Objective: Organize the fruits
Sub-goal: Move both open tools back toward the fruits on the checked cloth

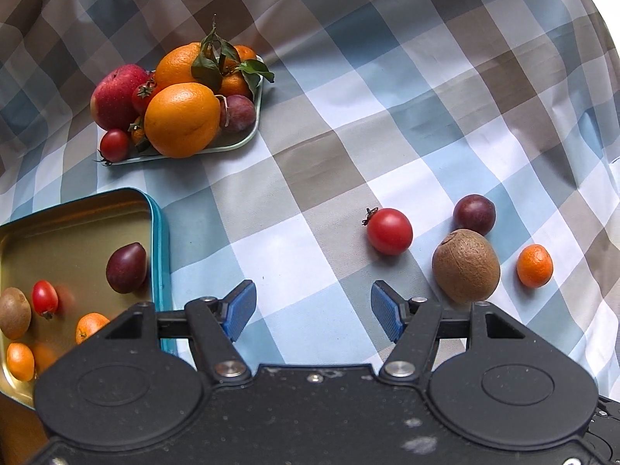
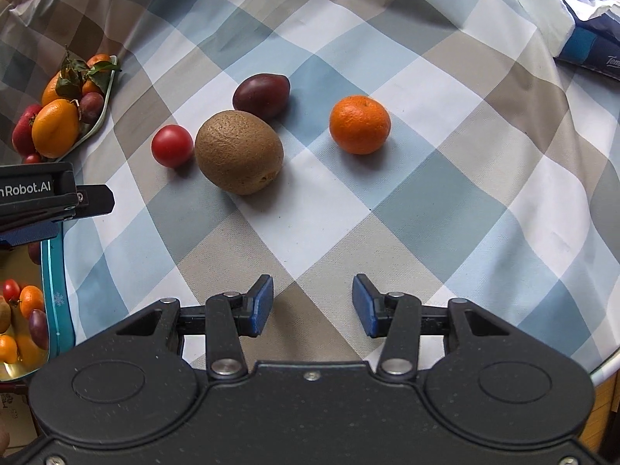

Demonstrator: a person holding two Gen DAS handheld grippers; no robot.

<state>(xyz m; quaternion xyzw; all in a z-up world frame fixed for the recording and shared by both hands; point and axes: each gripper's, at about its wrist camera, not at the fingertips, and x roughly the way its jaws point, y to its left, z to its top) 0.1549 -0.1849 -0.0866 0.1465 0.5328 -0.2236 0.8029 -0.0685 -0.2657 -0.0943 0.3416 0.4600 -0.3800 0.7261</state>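
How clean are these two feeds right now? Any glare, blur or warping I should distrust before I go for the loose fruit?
Left wrist view: sharp; the gold tin mirrors its fruit, so ghost copies appear beside the tomato; top right corner blown out white. Right wrist view: sharp, soft shadows under the kiwi and mandarin; fisheye bends the checked cloth at the edges.

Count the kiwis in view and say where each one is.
2. One kiwi lies loose on the checked cloth, between the tomato and the mandarin. The other kiwi sits in the gold tin. More may hide in the piled fruit tray.
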